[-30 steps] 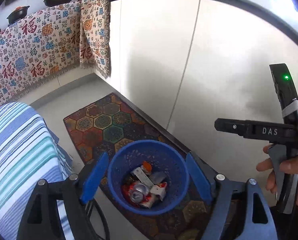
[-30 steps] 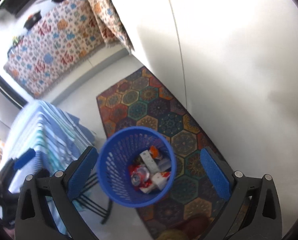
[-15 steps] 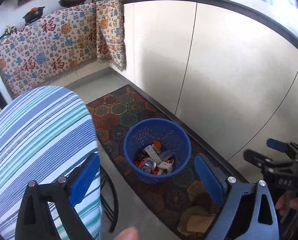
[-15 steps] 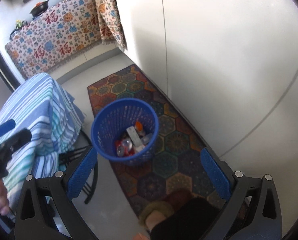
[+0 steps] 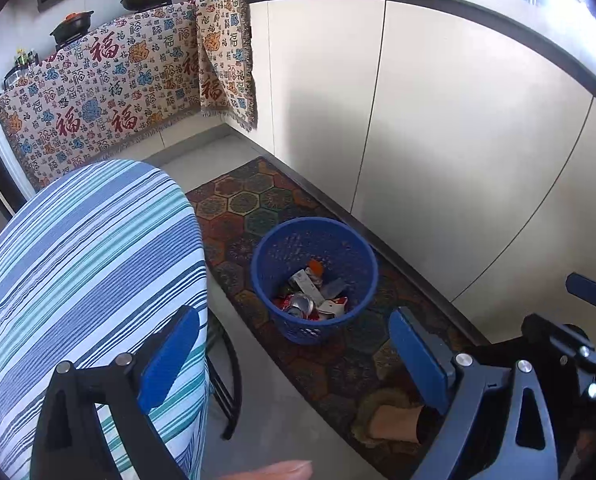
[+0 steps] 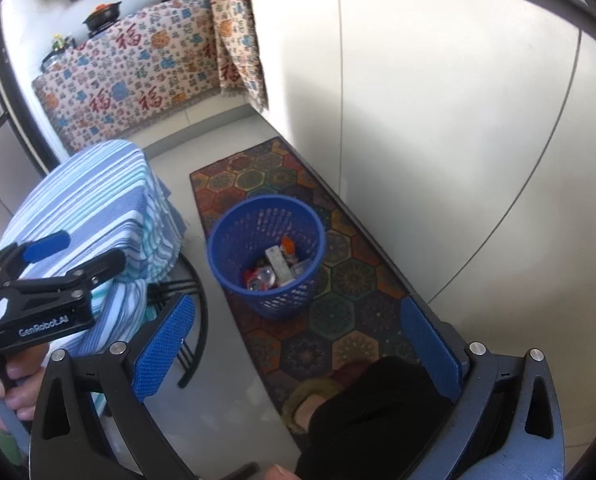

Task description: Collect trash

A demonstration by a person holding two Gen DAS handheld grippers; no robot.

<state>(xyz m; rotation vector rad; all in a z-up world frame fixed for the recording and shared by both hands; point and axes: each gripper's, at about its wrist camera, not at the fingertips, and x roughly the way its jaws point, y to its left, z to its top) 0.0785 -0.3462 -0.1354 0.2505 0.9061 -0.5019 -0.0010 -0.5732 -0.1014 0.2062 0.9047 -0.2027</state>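
A blue mesh waste basket [image 5: 350, 322] stands on a patterned floor mat [image 5: 257, 216]; it also shows in the right wrist view [image 6: 237, 248]. Inside lies trash [image 5: 312, 296]: a crushed can, wrappers and cartons, also seen in the right wrist view [image 6: 275, 268]. My left gripper [image 5: 293, 364] is open and empty, held high above the floor, back from the basket. My right gripper [image 6: 298, 344] is open and empty, also high and back from the basket. Each gripper shows in the other's view, the right one [image 5: 578, 344] and the left one [image 6: 49, 276].
A table with a blue striped cloth [image 5: 81, 264] stands left of the basket on black legs [image 6: 193, 312]. White cabinet fronts [image 5: 438, 128] run along the right. A patterned cloth [image 5: 109, 92] hangs over the far counter with pans on top. The person's foot [image 6: 318, 400] rests on the mat.
Both grippers have pulled up and back from just above the basket, which now looks smaller and farther away. The striped table has come into fuller view. Both stay open and empty.
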